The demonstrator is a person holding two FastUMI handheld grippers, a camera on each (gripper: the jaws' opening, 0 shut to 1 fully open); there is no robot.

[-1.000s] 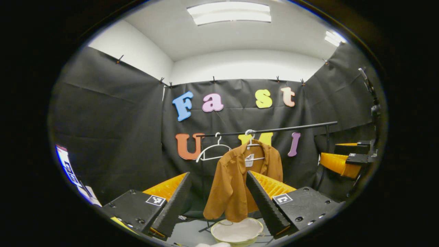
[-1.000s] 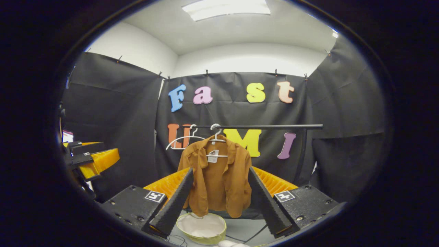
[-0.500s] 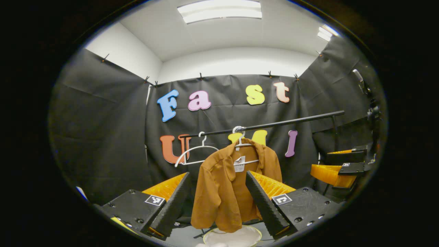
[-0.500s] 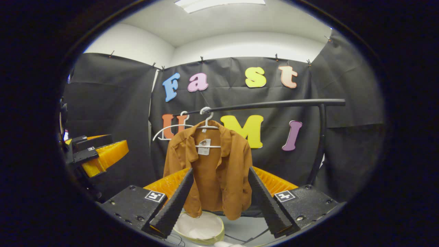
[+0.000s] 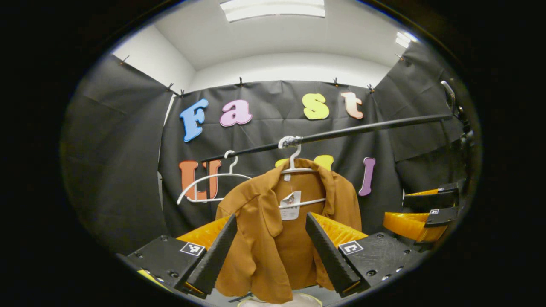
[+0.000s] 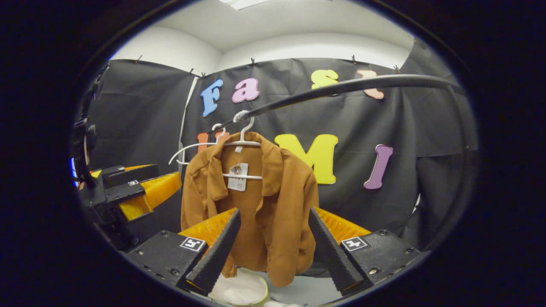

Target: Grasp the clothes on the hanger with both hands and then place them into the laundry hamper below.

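The booth is lined with black cloth under a white ceiling with a light panel at the top of the frame.

In the left gripper view, the left claw point(image 5: 269, 251) sits at the bottom centre with its jaws wide apart and nothing between them. In the right gripper view, the right claw point(image 6: 273, 249) is likewise spread wide and grips nothing.

Just beyond the fingers, at the lower edge of the right gripper view, lies the rim of the laundry hamper point(image 6: 239, 292), pale inside. It sits directly below the shirt.

The brown shirt point(image 5: 279, 230) hangs behind the gap of each claw, apart from the fingers, on a white hanger point(image 5: 294, 164); a paper tag hangs at its collar. An empty white hanger point(image 5: 204, 183) hangs just to its left. Both hook over a black rail point(image 5: 362, 127) that slants upward toward the right of the frame.

The other claw point(image 5: 420, 215) appears at the far right edge of the left gripper view.
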